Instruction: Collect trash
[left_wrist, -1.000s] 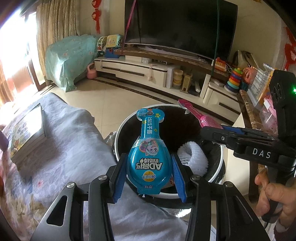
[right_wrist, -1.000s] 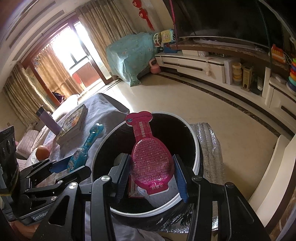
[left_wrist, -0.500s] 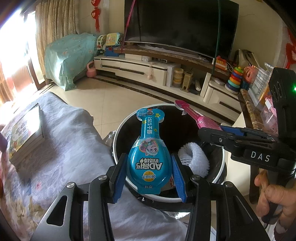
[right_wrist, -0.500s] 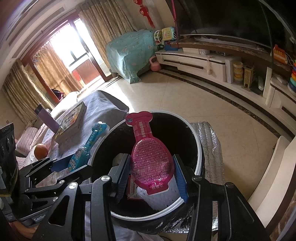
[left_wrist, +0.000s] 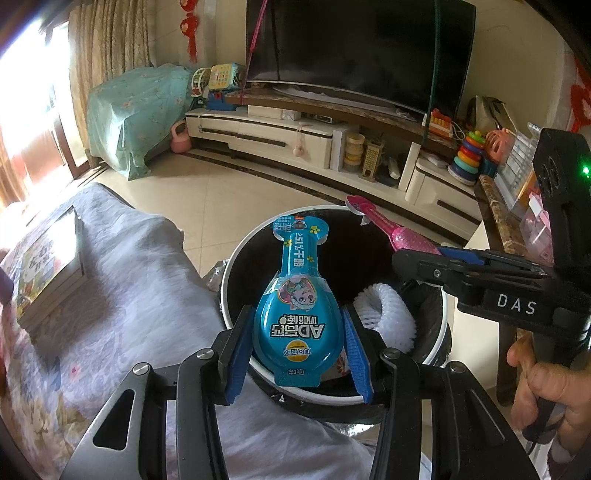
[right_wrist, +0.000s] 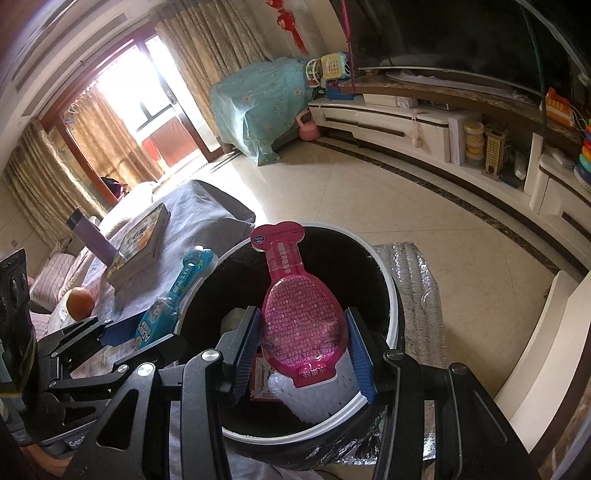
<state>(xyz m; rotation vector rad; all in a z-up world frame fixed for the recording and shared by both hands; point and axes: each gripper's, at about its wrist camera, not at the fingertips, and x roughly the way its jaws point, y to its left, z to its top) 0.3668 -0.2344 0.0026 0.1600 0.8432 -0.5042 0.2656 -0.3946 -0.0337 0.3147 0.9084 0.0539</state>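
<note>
My left gripper is shut on a blue bottle-shaped drink pack and holds it over the near rim of a round black trash bin with a white rim. My right gripper is shut on a pink bottle-shaped pack over the same bin. The pink pack also shows in the left wrist view, and the blue pack in the right wrist view. White foam netting and a red-and-white wrapper lie inside the bin.
A table under a grey cloth stands left of the bin, with a stack of books, an orange and a purple bottle. A silver mat lies under the bin. A TV cabinet lines the far wall.
Both grippers with their packs have shifted a little further over the bin. Neither has let go.
</note>
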